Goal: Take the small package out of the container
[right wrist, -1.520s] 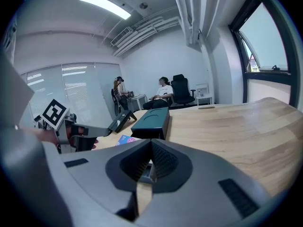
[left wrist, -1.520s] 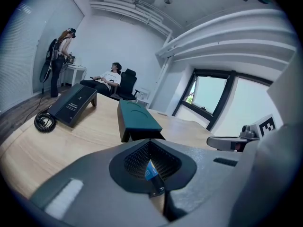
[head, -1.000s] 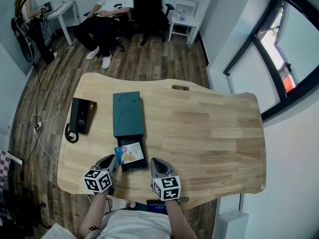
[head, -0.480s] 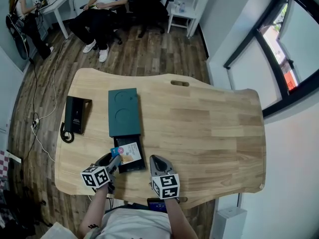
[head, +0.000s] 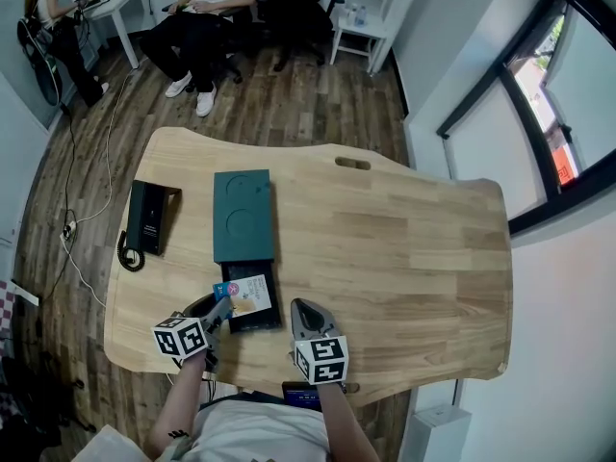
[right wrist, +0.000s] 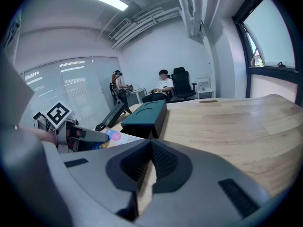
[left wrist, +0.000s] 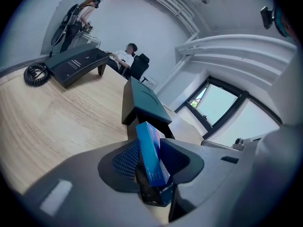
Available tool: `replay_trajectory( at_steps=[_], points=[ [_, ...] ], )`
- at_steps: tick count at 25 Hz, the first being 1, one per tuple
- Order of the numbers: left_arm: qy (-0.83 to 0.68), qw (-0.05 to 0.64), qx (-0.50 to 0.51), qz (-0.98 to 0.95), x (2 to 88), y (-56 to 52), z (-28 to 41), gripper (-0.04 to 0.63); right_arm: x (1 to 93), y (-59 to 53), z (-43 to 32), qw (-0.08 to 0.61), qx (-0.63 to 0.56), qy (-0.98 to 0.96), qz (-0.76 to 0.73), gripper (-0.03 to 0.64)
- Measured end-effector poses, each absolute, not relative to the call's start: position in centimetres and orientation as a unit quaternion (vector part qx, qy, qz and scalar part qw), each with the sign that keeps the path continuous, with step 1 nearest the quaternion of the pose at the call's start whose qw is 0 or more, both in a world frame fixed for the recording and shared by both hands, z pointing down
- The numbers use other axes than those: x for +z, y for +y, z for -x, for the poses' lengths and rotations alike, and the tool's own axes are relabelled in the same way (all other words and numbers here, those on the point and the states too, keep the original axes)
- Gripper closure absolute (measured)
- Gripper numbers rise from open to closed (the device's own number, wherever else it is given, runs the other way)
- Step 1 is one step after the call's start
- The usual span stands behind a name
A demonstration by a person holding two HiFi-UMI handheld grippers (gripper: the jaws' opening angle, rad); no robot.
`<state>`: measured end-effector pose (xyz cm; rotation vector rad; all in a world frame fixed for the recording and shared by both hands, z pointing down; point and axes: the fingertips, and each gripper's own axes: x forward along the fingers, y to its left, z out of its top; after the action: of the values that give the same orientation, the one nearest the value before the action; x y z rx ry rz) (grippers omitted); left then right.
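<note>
A dark teal box, the container [head: 243, 216], lies on the wooden table with its black drawer [head: 256, 314] pulled out toward me. The small package [head: 248, 294], blue-edged with a pale printed face, rests tilted over the drawer. My left gripper [head: 219, 313] is at its near-left corner. In the left gripper view the package [left wrist: 150, 152] stands edge-on between the closing jaws, and both pads touch it. My right gripper [head: 303, 314] sits just right of the drawer, its jaws together with nothing between them [right wrist: 147, 167]. The right gripper view also shows the container [right wrist: 147, 115] and the package [right wrist: 116, 137].
A black desk phone [head: 149, 219] with a coiled cord lies left of the container. A seated person [head: 207, 12] and a standing person [head: 48, 17] are on the floor beyond the table. The table's near edge [head: 250, 381] runs just behind both grippers.
The left gripper has shifted slightly left and toward me while its jaws stay at the package's corner. The package is still over the drawer, and the right gripper has hardly moved.
</note>
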<state>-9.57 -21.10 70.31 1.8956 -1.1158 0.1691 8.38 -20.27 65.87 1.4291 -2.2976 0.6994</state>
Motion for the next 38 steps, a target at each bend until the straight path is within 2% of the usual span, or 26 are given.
replay_trajectory(
  at_steps=[9, 30, 38],
  points=[
    [-0.455, 0.469, 0.010, -0.756, 68.1, -20.7, 11.0, 0.491, 64.6, -19.4, -7.8, 0.161, 0.242, -0.813, -0.504, 0.612],
    [-0.397, 0.463, -0.035, -0.792, 63.8, -19.5, 8.6, 0.491, 61.1, -17.8, -7.5, 0.133, 0.215, -0.821, -0.512, 0.612],
    [-0.371, 0.473, -0.082, -0.795, 61.4, -18.2, 8.7, 0.491, 59.4, -16.5, -6.7, 0.128, 0.193, -0.827, -0.511, 0.612]
  ],
)
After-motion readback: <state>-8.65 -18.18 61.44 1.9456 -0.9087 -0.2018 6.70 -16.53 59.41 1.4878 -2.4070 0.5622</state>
